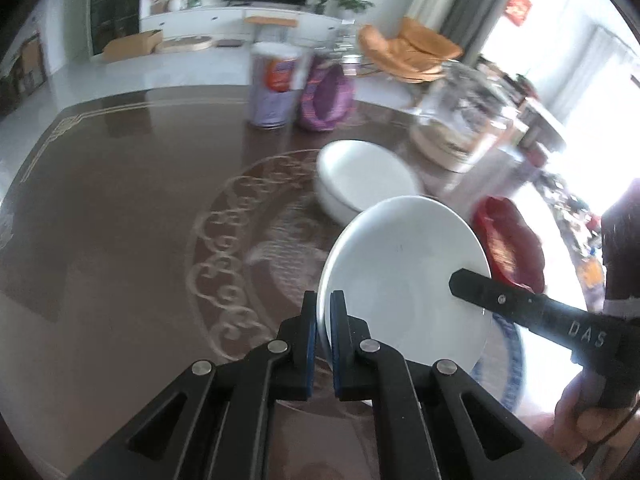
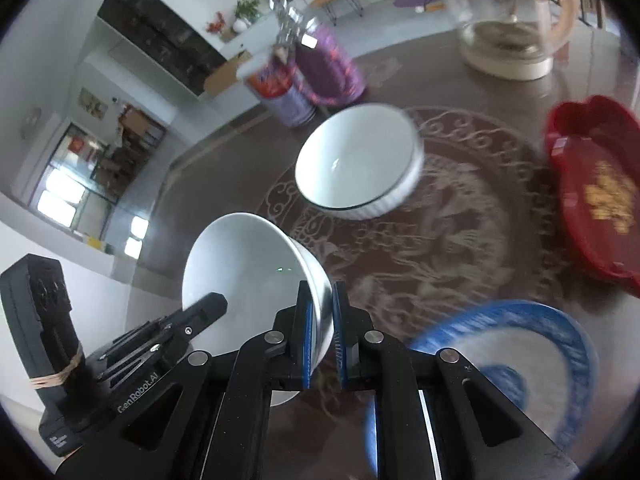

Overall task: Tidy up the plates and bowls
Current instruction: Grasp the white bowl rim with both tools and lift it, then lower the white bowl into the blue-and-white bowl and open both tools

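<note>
Both tongs, left tongs (image 1: pixel 323 320) and right tongs (image 2: pixel 320 312), clench one small white ceramic bowl (image 2: pixel 244 276) by opposite rims, so we judge it steadied for stacking.

Broad open tabletop (image 1: pixel 120 208) lies to the left of the ribbed white bowl (image 2: pixel 360 164), giving unobstructed passage there. Toward the far edge stand a purple can (image 1: pixel 274 88), a purple pouch (image 1: pixel 326 100) and a glass kettle (image 2: pixel 512 20); a red tray (image 2: pixel 596 188) bounds the right side. A blue-rimmed plate (image 2: pixel 532 356) occupies the near right.
</note>
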Tool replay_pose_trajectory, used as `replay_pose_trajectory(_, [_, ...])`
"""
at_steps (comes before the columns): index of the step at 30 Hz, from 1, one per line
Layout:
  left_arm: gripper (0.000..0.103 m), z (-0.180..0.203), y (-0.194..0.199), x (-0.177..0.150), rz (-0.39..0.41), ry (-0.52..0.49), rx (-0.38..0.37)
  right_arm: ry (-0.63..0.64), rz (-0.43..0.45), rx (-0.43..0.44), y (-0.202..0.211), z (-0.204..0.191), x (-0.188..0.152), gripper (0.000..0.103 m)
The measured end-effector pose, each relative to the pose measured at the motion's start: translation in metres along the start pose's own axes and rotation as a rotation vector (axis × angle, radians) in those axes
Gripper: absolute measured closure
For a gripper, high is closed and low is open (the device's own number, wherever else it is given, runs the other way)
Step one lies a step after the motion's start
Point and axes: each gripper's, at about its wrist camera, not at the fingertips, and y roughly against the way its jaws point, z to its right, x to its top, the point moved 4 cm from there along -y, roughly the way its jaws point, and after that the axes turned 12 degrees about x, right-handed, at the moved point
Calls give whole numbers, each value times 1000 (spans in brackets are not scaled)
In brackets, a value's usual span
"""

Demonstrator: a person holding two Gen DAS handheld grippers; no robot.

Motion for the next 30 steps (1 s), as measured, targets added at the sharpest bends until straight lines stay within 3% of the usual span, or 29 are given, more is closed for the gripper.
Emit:
replay_pose_trajectory(6, [98, 60, 16, -26, -8, -70, -83, -36, 40, -60, 67, 26, -22, 91])
replay_pose_trajectory(11, [98, 93, 0, -48, -68, -106, -111, -90, 32, -107, 85, 60, -43, 91])
replay_pose_trajectory(21, [98, 114, -30, -71, -129, -138, -73, -170, 10, -123, 74, 110, -61, 92])
replay_pose_trajectory(30, [96, 114, -33, -68, -108, -150, -49, -122, 47, -124, 67, 110, -62, 92])
